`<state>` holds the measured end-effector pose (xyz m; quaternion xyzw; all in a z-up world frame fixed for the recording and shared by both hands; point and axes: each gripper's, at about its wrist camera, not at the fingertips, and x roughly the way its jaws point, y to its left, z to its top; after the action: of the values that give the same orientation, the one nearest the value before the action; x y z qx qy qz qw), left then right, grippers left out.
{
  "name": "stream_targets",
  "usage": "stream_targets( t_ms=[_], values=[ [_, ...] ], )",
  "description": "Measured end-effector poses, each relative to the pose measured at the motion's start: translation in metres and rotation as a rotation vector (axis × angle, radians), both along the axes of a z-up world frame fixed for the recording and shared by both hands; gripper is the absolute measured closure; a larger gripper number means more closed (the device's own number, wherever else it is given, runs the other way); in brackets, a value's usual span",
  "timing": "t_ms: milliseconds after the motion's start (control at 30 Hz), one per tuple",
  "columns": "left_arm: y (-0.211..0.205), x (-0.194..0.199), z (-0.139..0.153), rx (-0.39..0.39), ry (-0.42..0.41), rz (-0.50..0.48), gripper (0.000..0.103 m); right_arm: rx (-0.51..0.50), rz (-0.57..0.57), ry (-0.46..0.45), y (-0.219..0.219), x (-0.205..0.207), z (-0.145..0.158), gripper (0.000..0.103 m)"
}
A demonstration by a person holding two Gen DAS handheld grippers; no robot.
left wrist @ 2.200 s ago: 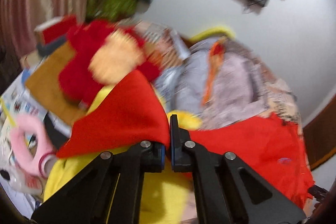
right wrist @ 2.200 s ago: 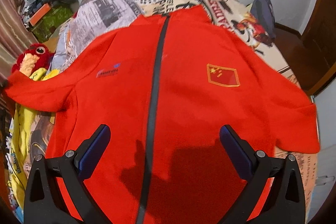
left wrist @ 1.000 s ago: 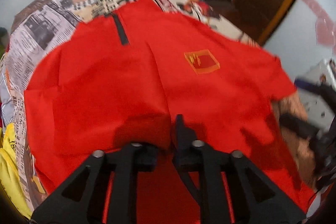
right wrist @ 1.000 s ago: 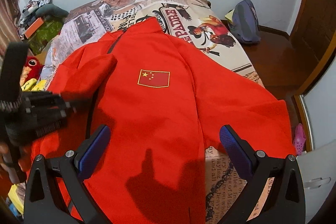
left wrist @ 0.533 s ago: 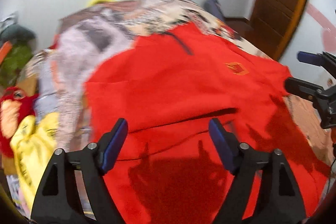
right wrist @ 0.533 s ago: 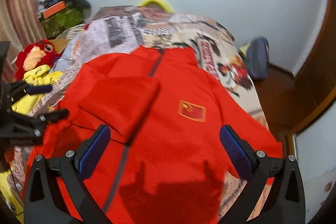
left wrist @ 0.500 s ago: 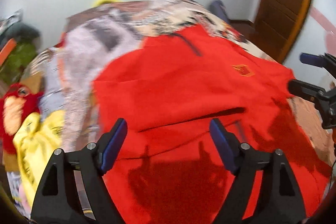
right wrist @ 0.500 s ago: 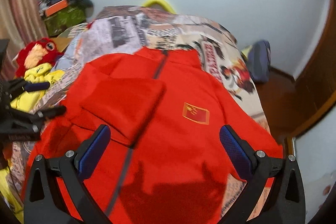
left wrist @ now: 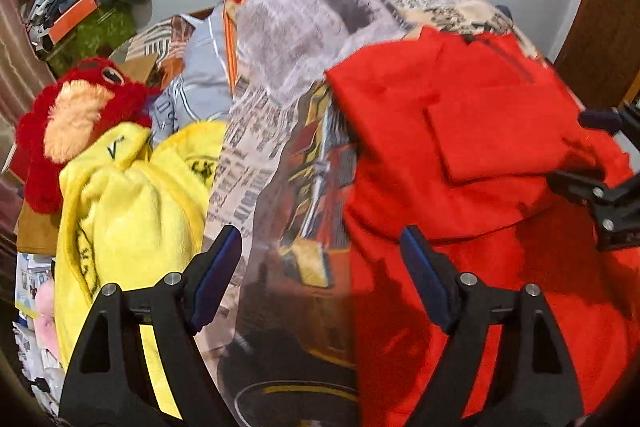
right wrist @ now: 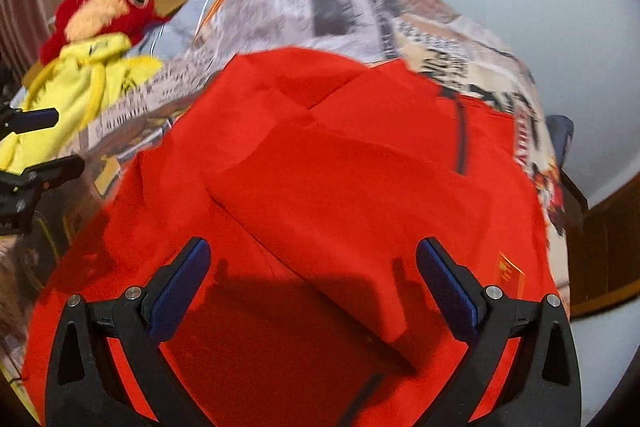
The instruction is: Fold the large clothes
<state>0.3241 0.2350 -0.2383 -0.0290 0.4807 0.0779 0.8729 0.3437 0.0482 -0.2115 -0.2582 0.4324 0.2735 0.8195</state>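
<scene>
- The left gripper (left wrist: 320,267) has its jaws spread wide, with nothing between the blue pads (left wrist: 216,273); it hangs over the edge of the red zip-front jacket (left wrist: 480,155), above the newspaper-print bed cover (left wrist: 288,39), and touches neither
- The right gripper (right wrist: 312,283) also stands wide apart and empty, its blue pads (right wrist: 178,289) poised above the jacket's cloth without pinching it
- The red jacket (right wrist: 340,187) lies spread on the bed, one sleeve folded in across the chest so that a flat flap covers part of the dark zip (right wrist: 462,143)
- A small yellow-edged flag patch (right wrist: 512,277) shows near the right-hand edge of the right wrist view
- In the left wrist view the right gripper (left wrist: 600,163) appears at the right edge over the jacket; in the right wrist view the left gripper (right wrist: 28,155) shows at the left edge
- A crumpled yellow fleece garment (left wrist: 128,211) lies just beside the bed cover, with a red plush toy with a peach face (left wrist: 76,123) touching its upper end
- At the far left corner stands a green box or bag (left wrist: 92,35) heaped with clutter; blur makes its contents hard to name
</scene>
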Motion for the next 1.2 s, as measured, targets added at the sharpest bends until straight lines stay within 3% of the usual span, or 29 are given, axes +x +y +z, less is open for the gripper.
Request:
stream_targets(
  t_ms=[233, 300, 400, 467, 500, 567, 600, 700, 933, 1100, 1200],
  values=[
    [-0.005, 0.015, -0.035, 0.002, 0.063, -0.04, 0.022, -0.129, 0.063, 0.015, 0.043, 0.009, -0.038, 0.006],
    [-0.011, 0.019, -0.041, 0.007, 0.068, -0.063, 0.022, -0.187, 0.087, -0.055, 0.052, 0.007, -0.046, 0.009],
    [-0.016, 0.024, -0.051, 0.012, 0.082, -0.076, 0.021, -0.224, 0.091, -0.13, 0.058, 0.007, -0.05, 0.024],
    [-0.018, 0.028, -0.059, 0.026, 0.099, -0.071, 0.02, -0.198, 0.074, -0.132, 0.053, 0.011, -0.049, 0.054],
    [-0.018, 0.03, -0.064, 0.032, 0.114, -0.07, 0.02, -0.171, 0.071, -0.116, 0.05, 0.014, -0.047, 0.058],
    [-0.019, 0.032, -0.07, 0.032, 0.135, -0.07, 0.02, -0.138, 0.063, -0.116, 0.044, 0.017, -0.041, 0.088],
    [-0.02, 0.032, -0.072, 0.026, 0.138, -0.071, 0.02, -0.116, 0.052, -0.109, 0.04, 0.019, -0.038, 0.094],
    [-0.024, 0.032, -0.074, 0.032, 0.132, -0.073, 0.016, -0.016, 0.005, -0.092, 0.024, 0.023, -0.019, 0.096],
    [-0.031, 0.045, -0.074, 0.048, 0.131, -0.047, 0.016, 0.205, -0.111, -0.163, -0.033, 0.028, 0.049, 0.097],
    [-0.015, 0.061, -0.073, 0.064, 0.121, 0.116, 0.016, 0.354, -0.236, -0.232, -0.104, 0.025, 0.104, 0.097],
    [-0.006, 0.063, -0.071, 0.085, 0.109, 0.185, 0.016, 0.398, -0.307, -0.248, -0.145, 0.021, 0.118, 0.097]
  ],
)
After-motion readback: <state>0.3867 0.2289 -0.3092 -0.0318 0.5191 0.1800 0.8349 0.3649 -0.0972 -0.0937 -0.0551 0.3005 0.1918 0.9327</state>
